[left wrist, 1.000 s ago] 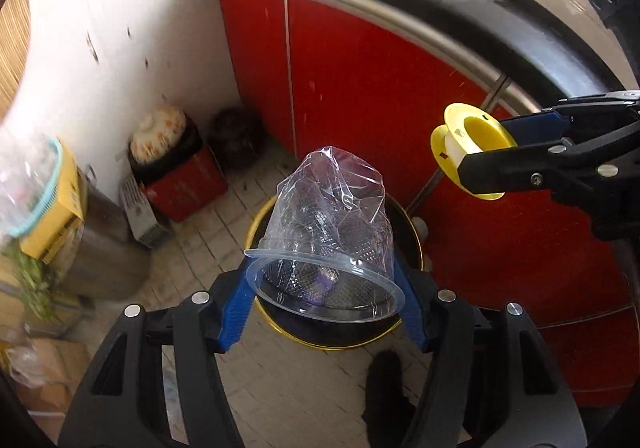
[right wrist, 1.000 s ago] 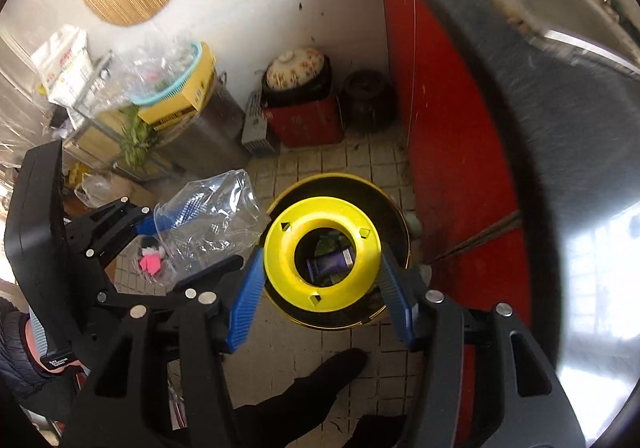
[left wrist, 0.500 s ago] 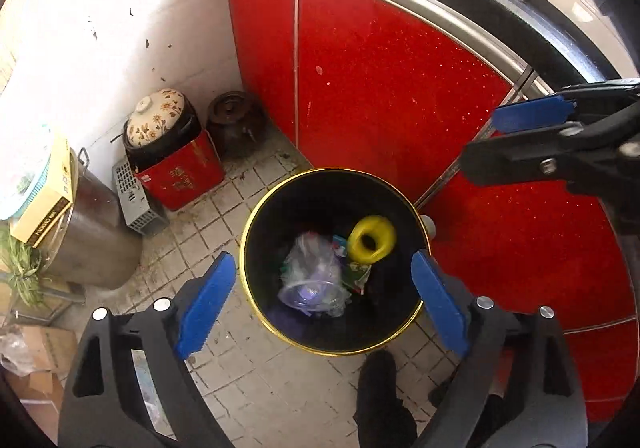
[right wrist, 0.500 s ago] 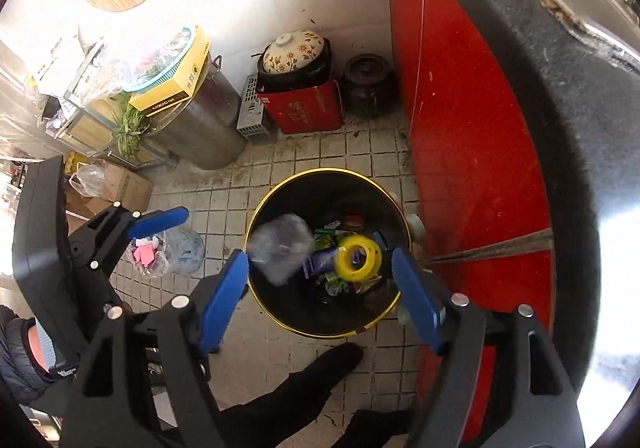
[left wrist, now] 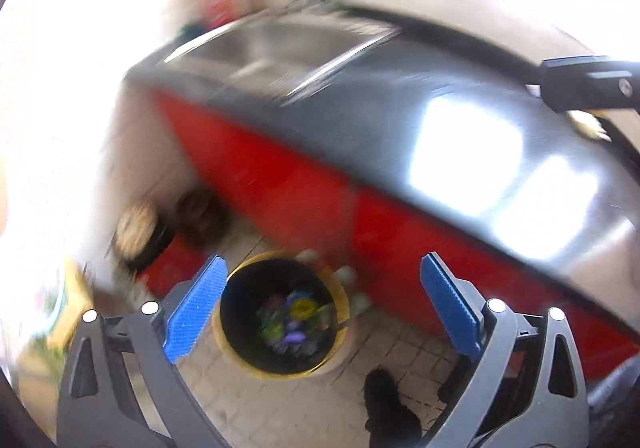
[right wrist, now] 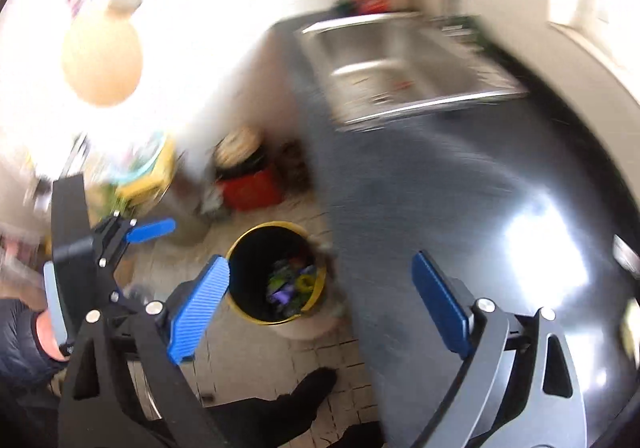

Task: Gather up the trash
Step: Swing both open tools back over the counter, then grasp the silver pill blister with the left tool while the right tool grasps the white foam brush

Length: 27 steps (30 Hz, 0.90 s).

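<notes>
A black bin with a yellow rim (left wrist: pixel 240 344) stands on the tiled floor beside the red cabinet; it also shows in the right wrist view (right wrist: pixel 236 308). Blurred trash lies inside, including a yellow spool (left wrist: pixel 303 306) that also shows in the right wrist view (right wrist: pixel 305 282). My left gripper (left wrist: pixel 322 306) is open and empty, high above the bin. My right gripper (right wrist: pixel 320 304) is open and empty, also high above it. The left gripper (right wrist: pixel 132 232) shows at the left in the right wrist view.
A dark glossy counter (right wrist: pixel 480 187) with a steel sink (right wrist: pixel 400 59) fills the right side. Red cabinet doors (left wrist: pixel 300 183) run below it. A red box with a pot (right wrist: pixel 250 183) and yellow clutter stand by the wall. A dark shoe (right wrist: pixel 296 396) is near the bin.
Both grippers have risen and tilted up, so the bin looks smaller and the counter and sink have come into view. Both views are motion-blurred now.
</notes>
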Motion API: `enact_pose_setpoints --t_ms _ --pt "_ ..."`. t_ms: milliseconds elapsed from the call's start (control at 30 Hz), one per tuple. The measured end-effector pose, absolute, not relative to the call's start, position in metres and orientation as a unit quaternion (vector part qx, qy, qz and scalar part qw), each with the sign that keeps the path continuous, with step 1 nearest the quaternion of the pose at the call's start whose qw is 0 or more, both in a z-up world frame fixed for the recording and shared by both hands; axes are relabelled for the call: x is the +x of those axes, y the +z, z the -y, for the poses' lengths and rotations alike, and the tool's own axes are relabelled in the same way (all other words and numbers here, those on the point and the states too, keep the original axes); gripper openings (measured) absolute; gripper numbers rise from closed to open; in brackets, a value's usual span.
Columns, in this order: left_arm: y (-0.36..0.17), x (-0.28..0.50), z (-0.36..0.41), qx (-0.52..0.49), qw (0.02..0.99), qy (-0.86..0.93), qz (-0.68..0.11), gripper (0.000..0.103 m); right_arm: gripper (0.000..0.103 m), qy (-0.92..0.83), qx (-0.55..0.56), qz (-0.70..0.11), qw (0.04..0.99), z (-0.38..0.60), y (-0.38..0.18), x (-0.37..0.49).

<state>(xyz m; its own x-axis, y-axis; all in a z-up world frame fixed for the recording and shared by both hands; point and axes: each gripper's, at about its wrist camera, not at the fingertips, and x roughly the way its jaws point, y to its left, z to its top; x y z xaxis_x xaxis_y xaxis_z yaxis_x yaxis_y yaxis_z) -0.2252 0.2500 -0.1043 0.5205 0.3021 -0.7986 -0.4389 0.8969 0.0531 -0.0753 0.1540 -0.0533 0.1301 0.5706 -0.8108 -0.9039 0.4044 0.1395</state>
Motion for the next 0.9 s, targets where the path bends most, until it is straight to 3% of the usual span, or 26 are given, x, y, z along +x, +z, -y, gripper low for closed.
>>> enact_pose_setpoints --t_ms 233,467,733,900 --pt "-0.055 -0.11 -0.132 0.01 0.913 0.032 -0.407 0.095 0.09 0.346 -0.132 -0.384 0.846 0.011 0.002 -0.015" --pt "-0.034 -0.053 -0.023 0.106 0.916 -0.104 -0.372 0.095 0.09 0.221 -0.066 -0.377 0.897 0.146 0.013 0.009" --pt "-0.036 -0.018 0.032 0.144 0.905 -0.147 -0.372 0.095 0.09 0.184 -0.028 -0.384 0.904 0.198 0.006 0.022" --pt "-0.041 0.01 0.028 0.148 0.901 -0.143 -0.382 0.095 0.09 0.194 -0.023 -0.391 0.899 0.201 0.001 0.05"
